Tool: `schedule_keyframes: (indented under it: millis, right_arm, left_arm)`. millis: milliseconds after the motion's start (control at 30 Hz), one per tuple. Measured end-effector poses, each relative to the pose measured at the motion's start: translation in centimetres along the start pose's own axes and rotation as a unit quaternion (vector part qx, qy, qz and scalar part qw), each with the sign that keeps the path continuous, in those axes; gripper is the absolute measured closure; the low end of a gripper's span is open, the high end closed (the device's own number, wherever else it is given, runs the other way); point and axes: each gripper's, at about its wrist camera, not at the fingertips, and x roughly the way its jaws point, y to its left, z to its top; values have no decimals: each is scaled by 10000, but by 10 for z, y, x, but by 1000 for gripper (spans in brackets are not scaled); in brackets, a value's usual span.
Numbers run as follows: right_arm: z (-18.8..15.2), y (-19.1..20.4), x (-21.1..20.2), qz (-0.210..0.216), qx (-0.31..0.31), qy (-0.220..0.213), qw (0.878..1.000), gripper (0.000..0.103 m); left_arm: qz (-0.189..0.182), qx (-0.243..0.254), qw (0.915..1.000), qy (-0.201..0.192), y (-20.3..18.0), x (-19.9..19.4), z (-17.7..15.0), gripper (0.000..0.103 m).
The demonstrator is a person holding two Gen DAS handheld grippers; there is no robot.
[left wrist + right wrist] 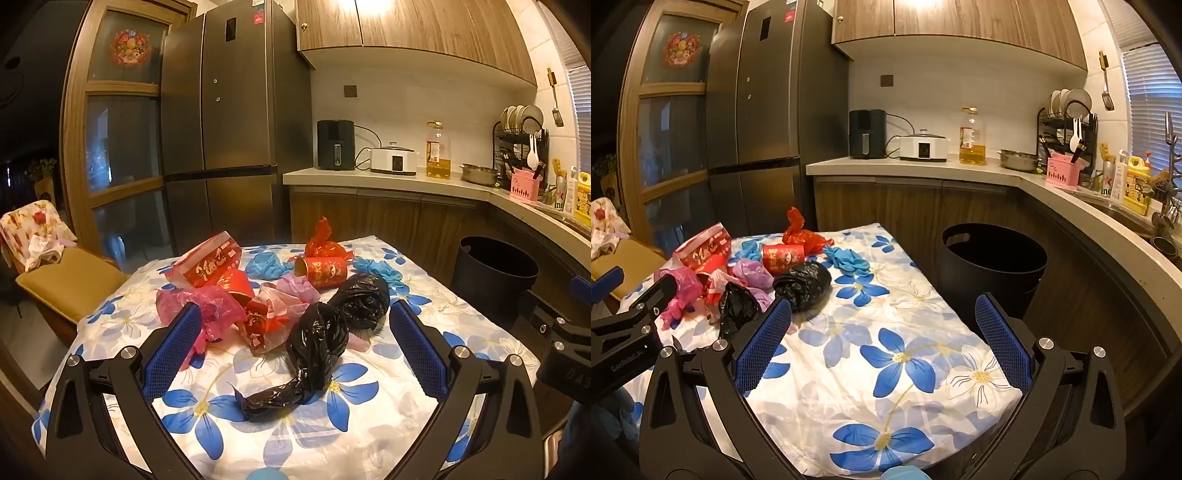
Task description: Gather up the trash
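Lying mid-frame in the left wrist view, the trash pile covers the flowered tablecloth: two black bags, two red cartons, one red cup, one red bag, pink and purple bags, blue gloves. The black bin stands at centre right of the right wrist view. The left gripper and right gripper both gape fully, empty. Risk, I judge: slick bags slipping, or a pinch snagging the cloth and dragging everything.
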Motion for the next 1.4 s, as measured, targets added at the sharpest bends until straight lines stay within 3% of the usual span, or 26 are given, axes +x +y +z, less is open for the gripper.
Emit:
schedule_keyframes:
  millis: [1400]
  right_arm:
    - [3,-1,0,-12,-2,8,10000,5]
  left_arm:
    - [-128,7,9999,-13,-3,-2,3,5]
